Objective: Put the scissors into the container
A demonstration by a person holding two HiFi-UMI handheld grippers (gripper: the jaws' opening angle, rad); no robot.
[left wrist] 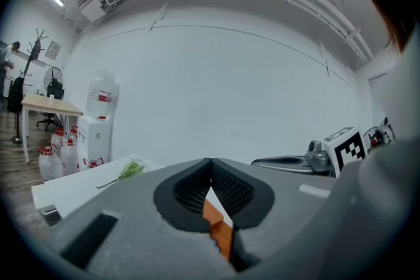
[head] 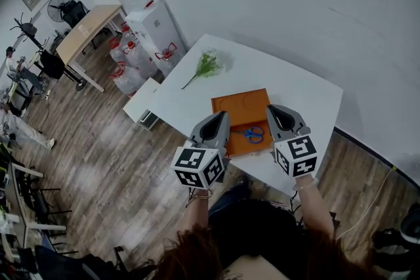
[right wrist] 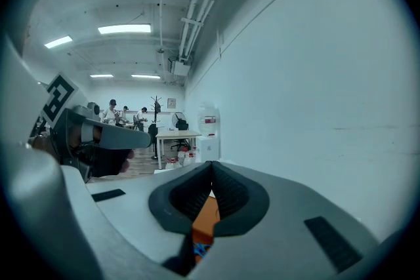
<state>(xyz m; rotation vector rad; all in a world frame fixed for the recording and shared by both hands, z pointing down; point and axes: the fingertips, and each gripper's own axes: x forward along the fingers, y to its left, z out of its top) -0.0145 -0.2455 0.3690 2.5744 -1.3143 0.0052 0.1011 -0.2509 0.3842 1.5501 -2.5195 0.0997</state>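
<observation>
Blue-handled scissors [head: 252, 134] lie inside the flat orange container [head: 241, 105] on the white table, near its front edge. My left gripper [head: 221, 115] hovers over the container's front left corner with its jaws shut and nothing between them. To the right of the scissors my right gripper [head: 273, 109] hangs above the container's right edge, also shut and empty. In the left gripper view the tips [left wrist: 210, 160] meet, with a strip of the orange container [left wrist: 220, 226] visible below them. The right gripper view shows the same closed tips [right wrist: 211, 165] over the orange container [right wrist: 205, 216] and a bit of blue scissors handle [right wrist: 200, 250].
A sprig of green artificial flowers [head: 207, 65] lies at the far left of the white table [head: 302, 88]. A water dispenser [head: 156, 26] and several bottles [head: 128, 62] stand on the wooden floor to the left, beside a wooden desk [head: 88, 26]. A white wall runs behind the table.
</observation>
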